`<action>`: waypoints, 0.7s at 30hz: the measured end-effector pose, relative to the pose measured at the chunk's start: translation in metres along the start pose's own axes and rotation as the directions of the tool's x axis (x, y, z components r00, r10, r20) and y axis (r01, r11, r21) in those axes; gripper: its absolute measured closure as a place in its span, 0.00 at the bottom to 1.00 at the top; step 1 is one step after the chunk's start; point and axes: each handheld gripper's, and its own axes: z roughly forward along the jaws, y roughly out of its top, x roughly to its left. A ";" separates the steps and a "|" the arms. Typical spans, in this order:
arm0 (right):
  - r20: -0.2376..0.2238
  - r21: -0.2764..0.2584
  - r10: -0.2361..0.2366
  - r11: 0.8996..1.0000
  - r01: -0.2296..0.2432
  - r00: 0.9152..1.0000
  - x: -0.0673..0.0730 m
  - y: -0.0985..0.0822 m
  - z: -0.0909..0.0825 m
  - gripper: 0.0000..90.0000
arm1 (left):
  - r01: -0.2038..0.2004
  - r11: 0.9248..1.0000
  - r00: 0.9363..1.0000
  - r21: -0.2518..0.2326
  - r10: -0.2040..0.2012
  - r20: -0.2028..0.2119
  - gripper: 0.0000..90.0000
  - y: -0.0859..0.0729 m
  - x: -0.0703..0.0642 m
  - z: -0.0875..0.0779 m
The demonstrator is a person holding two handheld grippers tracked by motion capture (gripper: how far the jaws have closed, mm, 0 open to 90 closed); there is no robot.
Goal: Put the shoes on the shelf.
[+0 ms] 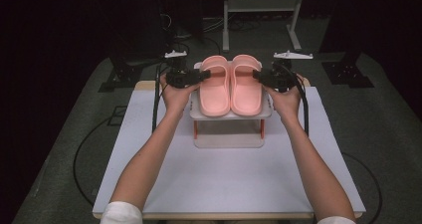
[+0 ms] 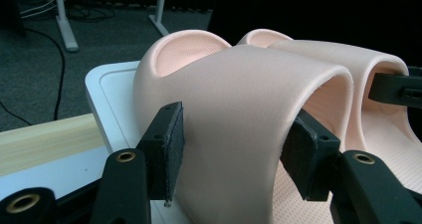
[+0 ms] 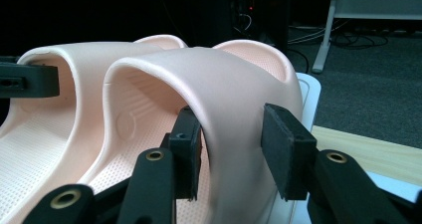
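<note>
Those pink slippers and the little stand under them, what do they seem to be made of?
The slippers look like soft moulded foam or rubber: matte, seamless, with a dimpled footbed. The stand looks like smooth white plastic on orange legs, though that is less certain.

Two pink slippers lie side by side on a white stand.

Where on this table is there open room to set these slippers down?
The broad white table surface between the forearms, in front of the small white rack, is bare. Narrower strips lie left and right of the rack. It is crowded at the rack top, where both pink slippers sit with the left gripper and right gripper at their straps.
</note>
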 end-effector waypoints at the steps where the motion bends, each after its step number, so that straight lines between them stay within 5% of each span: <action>1: 0.002 0.001 0.000 1.000 0.000 1.000 0.000 0.000 0.000 0.66 | -0.001 1.000 1.000 0.000 0.001 -0.001 0.51 0.000 0.000 0.000; 21: 0.020 0.004 -0.022 1.000 0.022 1.000 -0.004 0.006 0.011 0.66 | 0.000 1.000 1.000 -0.022 -0.001 -0.027 0.52 0.003 0.005 0.010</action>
